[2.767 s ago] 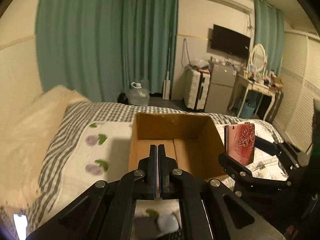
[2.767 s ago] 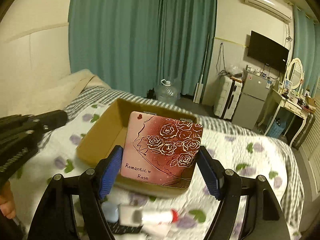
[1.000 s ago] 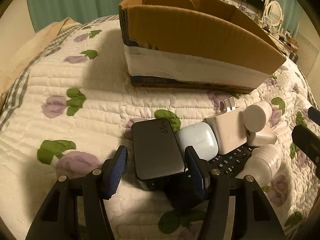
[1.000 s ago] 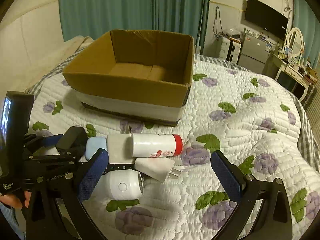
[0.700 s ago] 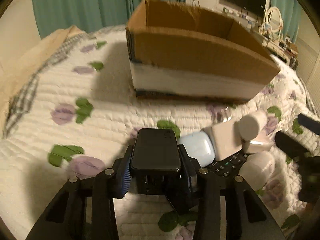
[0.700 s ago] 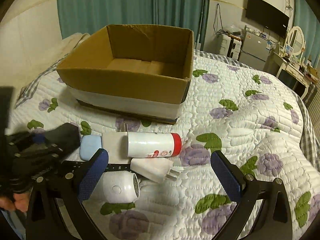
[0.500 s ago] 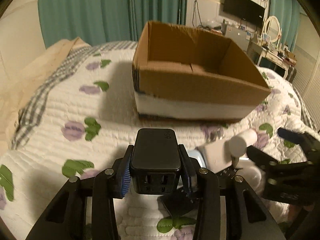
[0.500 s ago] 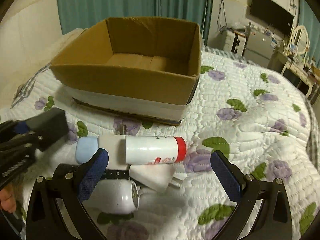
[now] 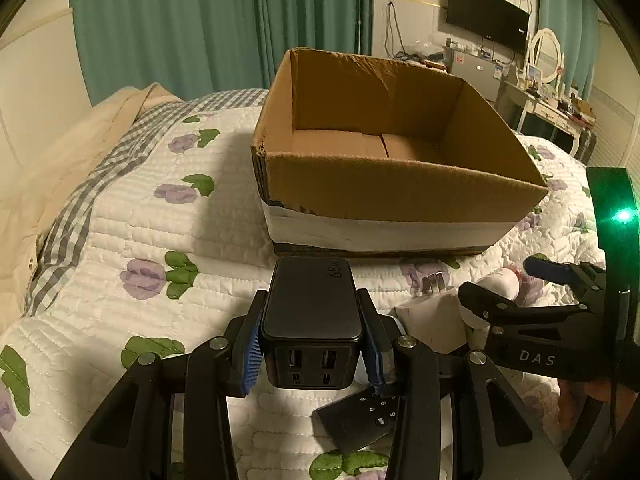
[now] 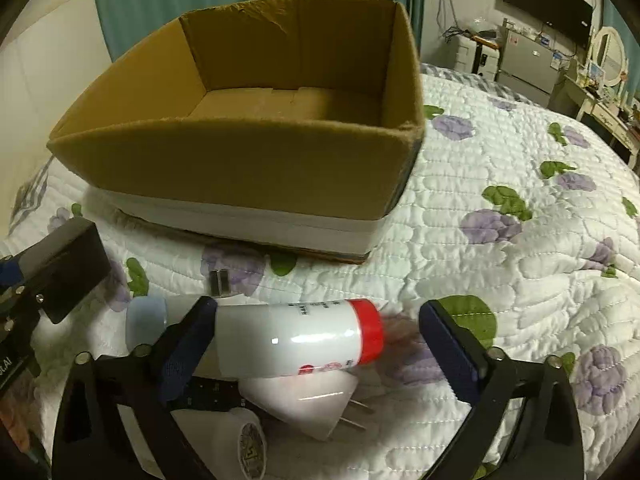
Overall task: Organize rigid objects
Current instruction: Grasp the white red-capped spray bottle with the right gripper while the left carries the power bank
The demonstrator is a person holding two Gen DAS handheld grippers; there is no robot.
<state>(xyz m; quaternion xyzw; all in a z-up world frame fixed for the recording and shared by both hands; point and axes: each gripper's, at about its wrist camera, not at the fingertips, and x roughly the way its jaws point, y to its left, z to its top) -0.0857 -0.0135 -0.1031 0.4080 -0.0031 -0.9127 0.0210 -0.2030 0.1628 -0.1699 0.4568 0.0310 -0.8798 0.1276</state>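
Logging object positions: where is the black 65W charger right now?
In the left wrist view, the black 65W charger sits clamped in the left gripper, lifted before the cardboard box.

A black charger (image 9: 311,312) (marked 65W, ports facing the camera) is clamped between the blue pads of the left gripper (image 9: 311,344), lifted clear of the quilt (image 9: 132,236). At 12 o'clock an open cardboard box (image 9: 384,184) is seen. At 3 o'clock the right gripper (image 9: 516,284) is visible, spread around a white bottle (image 9: 498,286). A dark remote (image 9: 360,416) lies at 5 o'clock.
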